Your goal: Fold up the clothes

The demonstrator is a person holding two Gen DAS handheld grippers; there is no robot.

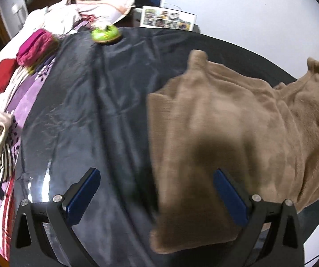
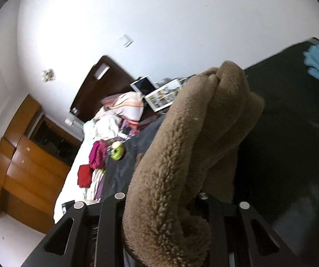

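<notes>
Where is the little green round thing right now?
The small round green toy sits at the far edge of the dark grey sheet in the left wrist view, up and left, between the magenta knitted garment and the photo collage board.

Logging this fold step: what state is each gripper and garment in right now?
Left gripper: open, holding nothing, above the dark sheet.
Right gripper: shut on the brown fleece garment, lifting a bunched part.
Brown fleece garment: partly spread on the dark sheet, not folded.
Magenta knit garment: folded, set aside.
Red cloth: folded, flat.
</notes>
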